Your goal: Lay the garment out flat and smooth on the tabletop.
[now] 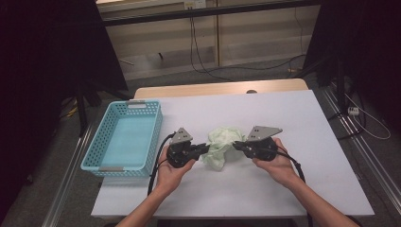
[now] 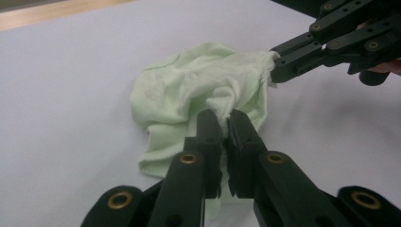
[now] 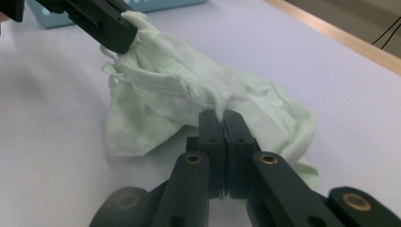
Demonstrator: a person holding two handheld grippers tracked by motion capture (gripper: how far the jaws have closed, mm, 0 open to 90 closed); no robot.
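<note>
A crumpled pale green cloth (image 1: 221, 144) lies bunched near the middle of the white table (image 1: 283, 113). My left gripper (image 1: 206, 148) is shut on the cloth's left edge, with a fold of fabric pinched between its black jaws (image 2: 223, 118). On the opposite side, my right gripper (image 1: 235, 144) is shut on the cloth's right edge (image 3: 221, 116). In the left gripper view the right gripper (image 2: 276, 71) bites the far corner of the cloth (image 2: 189, 94). The right gripper view shows the left gripper (image 3: 124, 35) clamped on the cloth (image 3: 189, 94) at the upper left.
A light blue plastic basket (image 1: 124, 137) stands at the table's left edge, close to my left hand. The table's wooden far edge (image 1: 222, 88) runs along the back. Cables lie on the floor beyond it.
</note>
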